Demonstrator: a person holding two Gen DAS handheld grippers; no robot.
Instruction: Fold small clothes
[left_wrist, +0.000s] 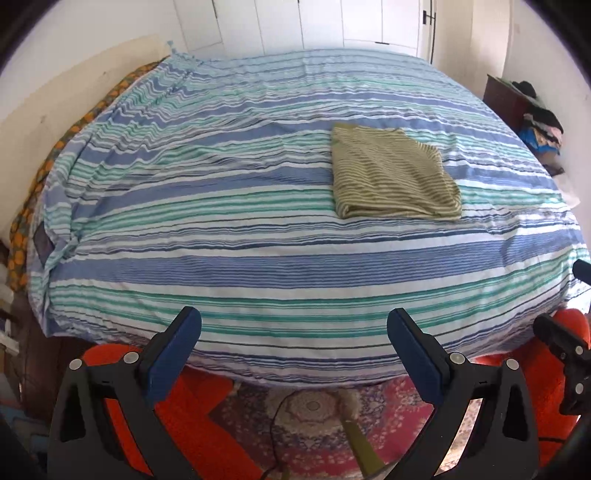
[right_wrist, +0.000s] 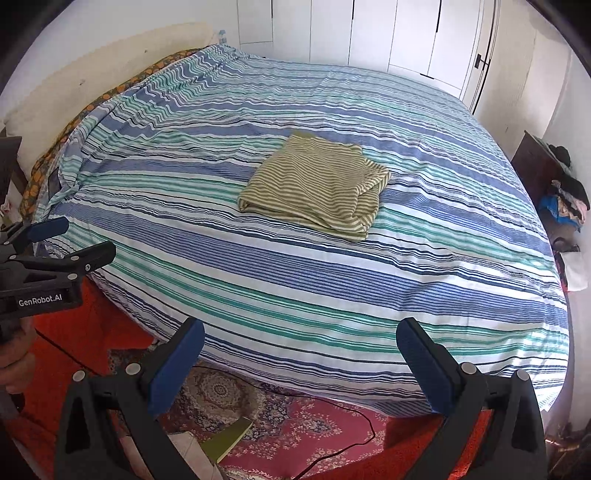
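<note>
A folded olive-and-cream striped garment (left_wrist: 393, 173) (right_wrist: 314, 186) lies flat as a neat rectangle on the bed, right of the middle in the left wrist view. My left gripper (left_wrist: 293, 321) hangs above the bed's near edge, well short of the garment, jaws wide open and nothing between them. My right gripper (right_wrist: 301, 332) is likewise open and empty above the near edge. The left gripper (right_wrist: 72, 240) also shows from the side at the far left of the right wrist view, a hand holding its handle. Part of the right gripper's body (left_wrist: 561, 343) shows at the right edge of the left wrist view.
The bed (left_wrist: 240, 266) (right_wrist: 295, 280) wears a blue, green and white striped cover. A patterned red rug (right_wrist: 295, 432) with a black cable lies below the near edge. White wardrobe doors (right_wrist: 388, 33) stand behind. A dark cabinet with piled clothes (right_wrist: 561, 192) stands at the right.
</note>
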